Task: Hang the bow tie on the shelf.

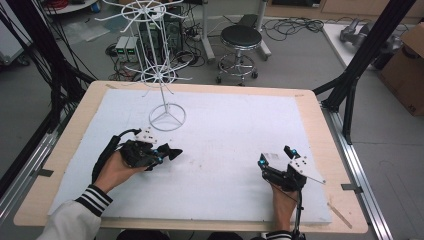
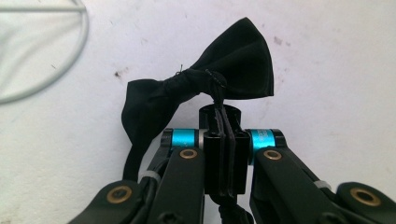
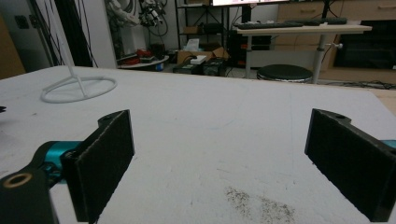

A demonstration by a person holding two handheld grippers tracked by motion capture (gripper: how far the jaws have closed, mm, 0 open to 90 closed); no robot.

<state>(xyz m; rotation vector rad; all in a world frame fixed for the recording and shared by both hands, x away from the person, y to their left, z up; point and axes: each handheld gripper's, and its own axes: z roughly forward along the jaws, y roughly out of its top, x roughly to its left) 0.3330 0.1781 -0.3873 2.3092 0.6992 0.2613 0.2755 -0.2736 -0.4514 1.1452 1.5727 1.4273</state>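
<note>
The left gripper, jaws clamped together on a black bow tie's strap, holds the tie just beyond its tips above the white mat. The right gripper rests wide open, holding nothing.

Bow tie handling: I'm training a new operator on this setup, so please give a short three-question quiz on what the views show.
1. True or false: the left hand-held gripper is shut on the strap of the black bow tie.
2. How do the jaws of the right hand-held gripper stand? A) wide apart with nothing between them B) closed on the bow tie C) clamped on the stand
3. Fill in: the white wire display stand stands on the white ____ that covers the table.

Key: 1 true; 2 A; 3 foam sheet.
</note>
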